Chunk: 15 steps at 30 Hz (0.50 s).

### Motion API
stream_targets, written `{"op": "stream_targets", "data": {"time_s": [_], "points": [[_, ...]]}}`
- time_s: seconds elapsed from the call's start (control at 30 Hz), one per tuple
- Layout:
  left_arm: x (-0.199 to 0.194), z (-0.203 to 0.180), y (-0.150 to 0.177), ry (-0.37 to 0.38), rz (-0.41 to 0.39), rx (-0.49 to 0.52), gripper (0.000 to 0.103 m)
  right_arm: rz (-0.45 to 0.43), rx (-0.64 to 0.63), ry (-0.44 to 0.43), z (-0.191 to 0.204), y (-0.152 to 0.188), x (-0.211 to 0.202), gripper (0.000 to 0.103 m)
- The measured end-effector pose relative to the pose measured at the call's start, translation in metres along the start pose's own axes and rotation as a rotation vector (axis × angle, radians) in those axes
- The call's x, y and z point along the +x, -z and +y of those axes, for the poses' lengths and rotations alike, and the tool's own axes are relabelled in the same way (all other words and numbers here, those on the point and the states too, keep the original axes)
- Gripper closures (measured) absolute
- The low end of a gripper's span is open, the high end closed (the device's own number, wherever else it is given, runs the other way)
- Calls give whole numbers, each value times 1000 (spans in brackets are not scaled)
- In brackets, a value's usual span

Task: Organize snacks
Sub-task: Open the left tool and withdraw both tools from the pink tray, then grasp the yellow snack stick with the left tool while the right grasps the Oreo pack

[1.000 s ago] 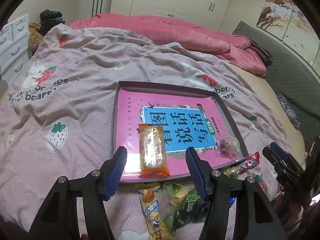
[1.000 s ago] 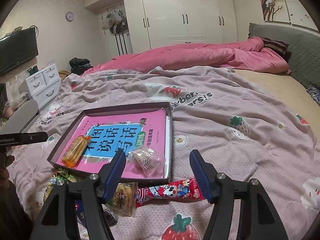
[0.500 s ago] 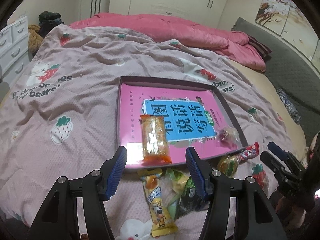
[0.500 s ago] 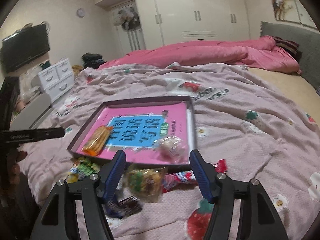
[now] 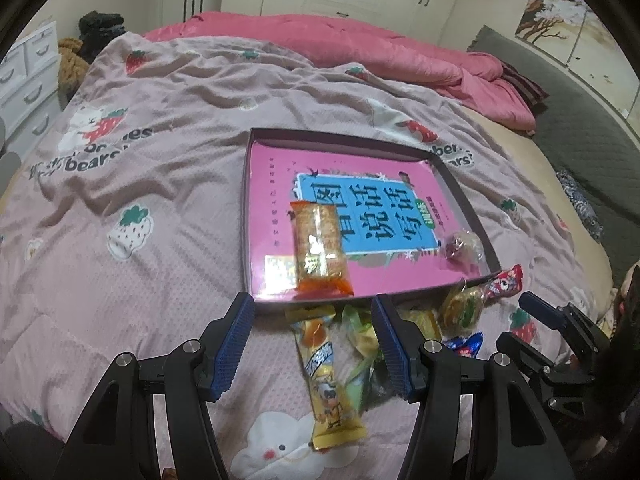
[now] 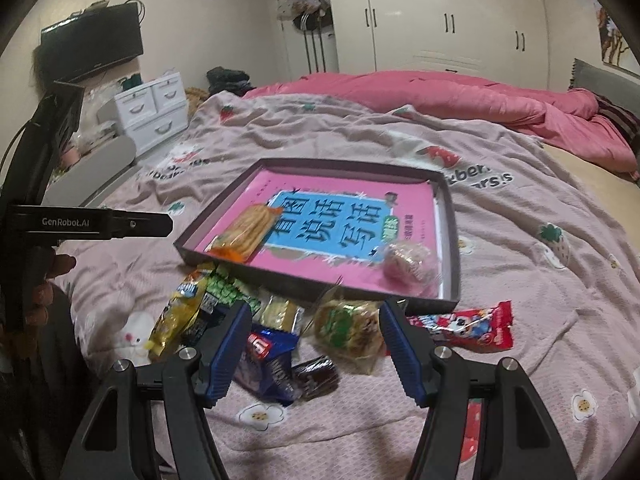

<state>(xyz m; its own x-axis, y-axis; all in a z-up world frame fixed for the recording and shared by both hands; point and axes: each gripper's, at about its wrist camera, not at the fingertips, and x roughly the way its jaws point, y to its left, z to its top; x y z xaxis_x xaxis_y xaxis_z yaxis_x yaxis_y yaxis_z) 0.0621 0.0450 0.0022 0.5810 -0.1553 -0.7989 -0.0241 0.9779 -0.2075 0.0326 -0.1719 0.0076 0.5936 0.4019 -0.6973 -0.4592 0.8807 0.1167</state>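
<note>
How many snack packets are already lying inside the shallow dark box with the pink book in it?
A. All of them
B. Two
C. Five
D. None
B: inside the shallow dark box lie just an orange-wrapped cracker packet and a clear-wrapped round pastry; the other wrapped snacks, such as the red candy packet, sit outside on the pink strawberry bedspread.

two snacks (image 5: 320, 248) in tray (image 5: 245, 216), rest (image 6: 256, 320) outside.
</note>
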Motion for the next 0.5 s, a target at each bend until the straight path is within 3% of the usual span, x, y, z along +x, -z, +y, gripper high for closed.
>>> {"op": "stream_targets", "data": {"time_s": [0.5], "points": [[6, 4, 17, -25, 63, -5, 40, 106, -65, -10, 35, 13, 23, 37]]}}
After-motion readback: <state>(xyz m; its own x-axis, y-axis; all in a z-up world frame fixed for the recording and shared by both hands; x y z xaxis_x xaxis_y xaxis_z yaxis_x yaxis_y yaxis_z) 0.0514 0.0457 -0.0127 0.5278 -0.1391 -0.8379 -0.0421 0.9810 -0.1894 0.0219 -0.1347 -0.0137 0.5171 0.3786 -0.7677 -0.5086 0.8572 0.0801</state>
